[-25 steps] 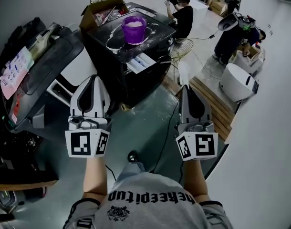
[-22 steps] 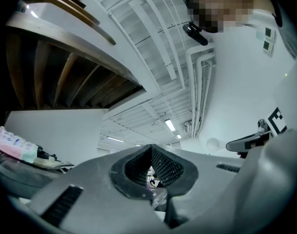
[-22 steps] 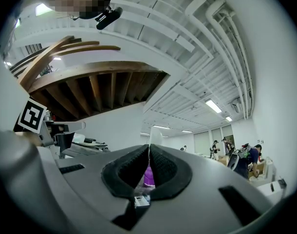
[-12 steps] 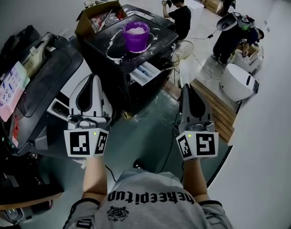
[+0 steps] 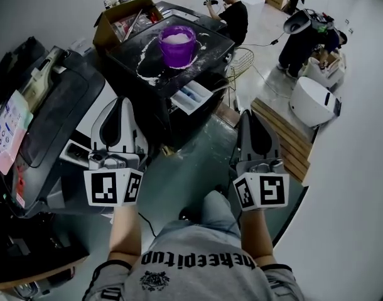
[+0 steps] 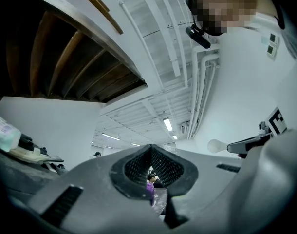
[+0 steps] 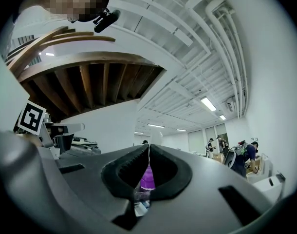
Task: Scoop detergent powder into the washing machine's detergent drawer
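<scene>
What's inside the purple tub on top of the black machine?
The purple plastic tub holds white powder, up near its rim. Anything beneath the powder is covered.

Workshop clutter on the floor
A cardboard box (image 5: pixel 119 19) sits at eleven o'clock, a person in a black shirt (image 5: pixel 234 17) at one, a wire basket (image 5: pixel 242 64) beside them, and a wooden pallet (image 5: pixel 282 137) at three.

**Illumination and Optical Quality of the Views**

Head view: even, diffuse indoor light; the floor (image 5: pixel 179 180) carries a soft sheen and faint shadows, and the left margin falls dark. Fisheye distortion bends all edges. Gripper views: strip lights (image 7: pixel 207 104) glare against the white ceiling (image 7: pixel 187 57), corners vignette to black, and the close bodies of the left gripper (image 6: pixel 150 147) and right gripper (image 7: pixel 149 147) appear soft, out of focus
</scene>
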Motion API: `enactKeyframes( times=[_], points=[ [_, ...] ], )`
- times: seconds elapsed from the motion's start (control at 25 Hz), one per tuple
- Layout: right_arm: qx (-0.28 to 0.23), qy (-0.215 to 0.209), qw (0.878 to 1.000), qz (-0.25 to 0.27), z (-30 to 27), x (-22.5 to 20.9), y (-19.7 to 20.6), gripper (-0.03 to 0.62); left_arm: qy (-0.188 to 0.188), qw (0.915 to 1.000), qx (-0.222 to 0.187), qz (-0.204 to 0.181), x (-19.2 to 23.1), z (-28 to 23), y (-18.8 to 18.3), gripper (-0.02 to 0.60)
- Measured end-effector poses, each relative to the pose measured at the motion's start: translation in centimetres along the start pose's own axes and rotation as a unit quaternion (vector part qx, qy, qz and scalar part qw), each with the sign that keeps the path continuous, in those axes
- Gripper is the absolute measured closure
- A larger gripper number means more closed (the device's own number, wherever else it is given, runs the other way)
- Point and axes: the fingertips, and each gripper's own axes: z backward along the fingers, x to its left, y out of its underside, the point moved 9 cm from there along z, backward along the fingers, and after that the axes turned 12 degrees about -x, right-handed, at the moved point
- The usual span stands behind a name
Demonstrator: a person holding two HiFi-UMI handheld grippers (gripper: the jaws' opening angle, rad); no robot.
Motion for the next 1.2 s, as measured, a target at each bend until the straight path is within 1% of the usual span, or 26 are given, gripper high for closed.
enactKeyframes(
  times=[0.24, 0.44, 0.96, 1.2],
  points=[
    [-0.003, -0.005, 1.000, -0.007, -2.9, -0.4, 1.7, 0.588, 0.005, 0.9999, 0.002, -0.012, 1.1, -1.7, 1.4, 0.578],
    [-0.004, -0.021, 1.000, -0.010, -6.6, -1.1, 3.5, 0.588, -0.008, 0.9998, 0.002, -0.018, 2.5, -4.1, 3.3, 0.578],
    [-0.013, -0.069, 0.997, -0.022, -18.9, -5.0, 7.6, 0.588, -0.040, 0.9984, -0.002, -0.040, 5.4, -13.2, 8.4, 0.578],
    [-0.006, -0.097, 0.995, -0.026, -24.4, -6.7, 9.8, 0.588, -0.051, 0.9975, -0.004, -0.048, 6.6, -17.3, 10.9, 0.578]
  ],
)
